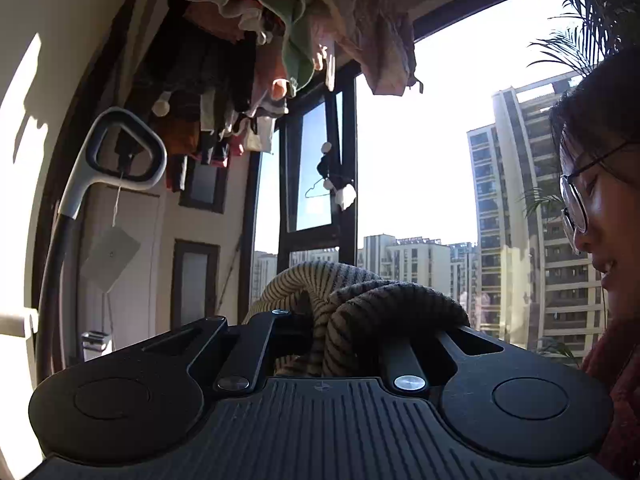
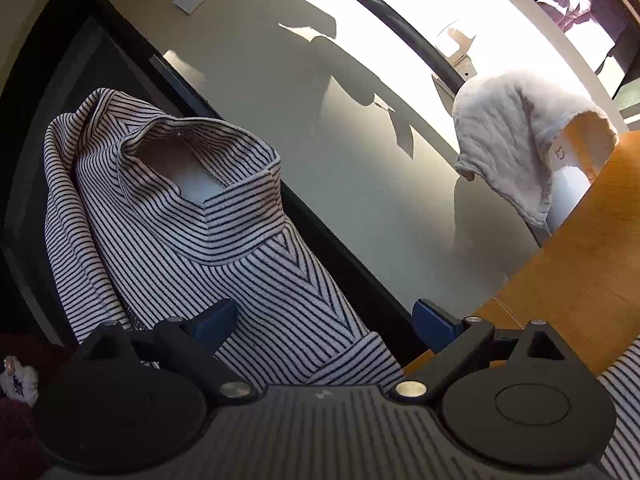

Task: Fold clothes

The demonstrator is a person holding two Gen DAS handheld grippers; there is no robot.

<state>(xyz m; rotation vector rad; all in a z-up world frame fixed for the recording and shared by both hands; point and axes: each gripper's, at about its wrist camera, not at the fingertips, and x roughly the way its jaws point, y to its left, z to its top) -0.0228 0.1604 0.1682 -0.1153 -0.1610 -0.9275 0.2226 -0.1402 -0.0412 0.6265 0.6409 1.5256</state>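
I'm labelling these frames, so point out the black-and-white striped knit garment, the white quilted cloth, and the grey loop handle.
Black-and-white striped knit garment (image 2: 240,216), right wrist view: on its collar band.
White quilted cloth (image 2: 508,132), right wrist view: on its draped middle.
Grey loop handle (image 1: 86,160), left wrist view: on the loop's left side.

Support surface: wooden table (image 2: 568,280)

Orange-brown top, right wrist view. Striped garment (image 2: 624,408) rests on its near edge at lower right.
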